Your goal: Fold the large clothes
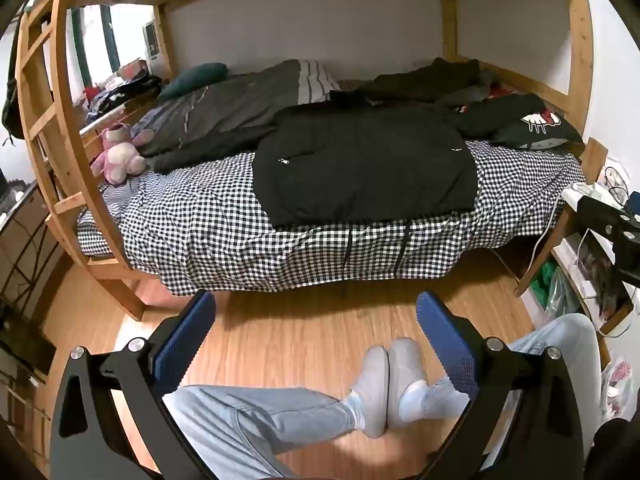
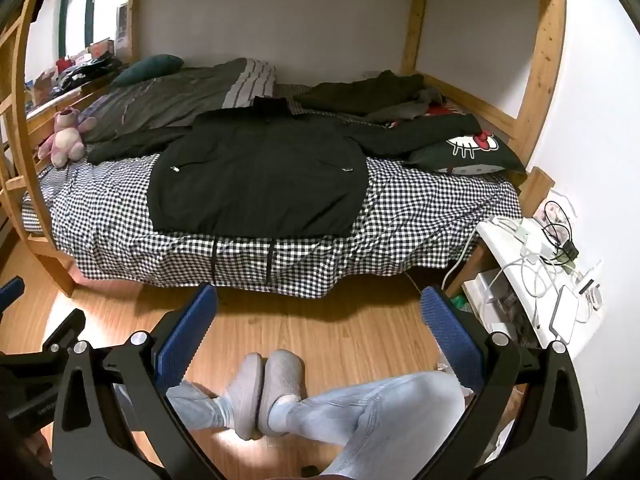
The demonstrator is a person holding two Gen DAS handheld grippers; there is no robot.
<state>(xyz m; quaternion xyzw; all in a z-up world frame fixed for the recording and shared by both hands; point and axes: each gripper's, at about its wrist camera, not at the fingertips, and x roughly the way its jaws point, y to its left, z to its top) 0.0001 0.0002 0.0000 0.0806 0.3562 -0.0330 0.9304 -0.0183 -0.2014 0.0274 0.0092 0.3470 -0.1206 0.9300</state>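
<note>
A large black jacket [image 1: 364, 164] lies spread flat, front up, on the checked bedsheet [image 1: 192, 220]; its hem reaches the bed's front edge and both sleeves stretch out sideways. It also shows in the right wrist view [image 2: 260, 184]. My left gripper [image 1: 316, 308] is open and empty, held over the wooden floor well short of the bed. My right gripper [image 2: 320, 300] is open and empty too, also back from the bed. The left gripper's body shows at the left edge of the right wrist view [image 2: 36, 364].
A wooden bunk frame [image 1: 68, 128] surrounds the bed. A pink plush toy [image 1: 120, 152], grey duvet [image 1: 232, 100], dark clothes [image 1: 428, 78] and a black cushion [image 1: 536, 128] lie on the bed. A white side table with cables [image 2: 536, 256] stands right. The person's legs and slippers [image 1: 384, 384] are below.
</note>
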